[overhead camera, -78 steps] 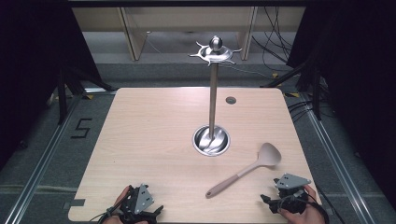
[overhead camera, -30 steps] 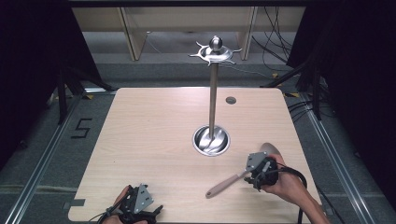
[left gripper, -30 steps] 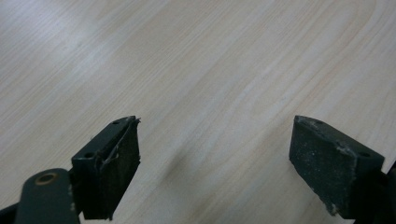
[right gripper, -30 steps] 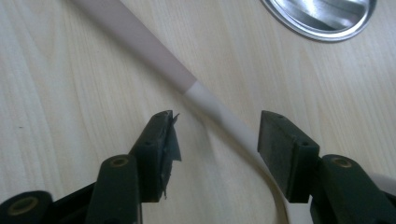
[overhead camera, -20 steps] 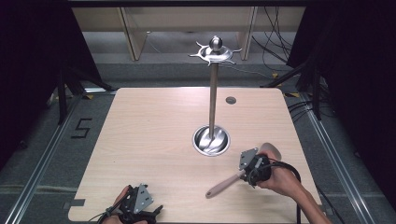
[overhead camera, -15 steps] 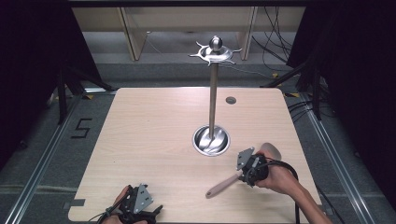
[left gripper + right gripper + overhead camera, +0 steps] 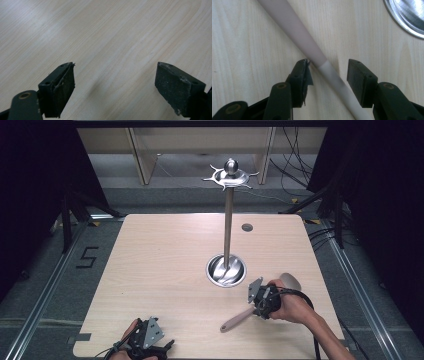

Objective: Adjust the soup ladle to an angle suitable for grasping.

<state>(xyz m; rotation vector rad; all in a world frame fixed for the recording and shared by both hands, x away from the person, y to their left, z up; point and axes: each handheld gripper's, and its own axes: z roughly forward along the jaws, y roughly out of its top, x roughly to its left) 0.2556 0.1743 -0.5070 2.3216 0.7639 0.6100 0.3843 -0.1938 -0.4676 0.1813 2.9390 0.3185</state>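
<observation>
Straddling the handle of the spatula (image 7: 312, 53), the right claw (image 7: 328, 72) sits low over the counter (image 7: 165, 265) with its jaws parted, one to each side of the shaft and neither pressing on it yet, though the left one looks close to touching. The spatula lies flat on the wood, on the right half of the counter, near the steel base dish of the utensil stand (image 7: 228, 225); its handle end points toward the person's side and its blade lies beyond the hand, toward the far right. In the right claw view the jaws bracket the spot where the thick pinkish grip narrows into the paler neck. To do this pickup well, I'd say the jaws want to close squarely across the shaft, not at a slant, because the handle runs diagonally between them and could roll or swivel out if pinched off-centre. Dropping a touch lower, so the pads catch the round handle at its widest, would likely give a firmer hold, and gripping on the thicker part should keep the blade from drooping. The left claw (image 7: 150, 342) rests at the near edge of the counter, wide open over bare wood, holding nothing.
</observation>
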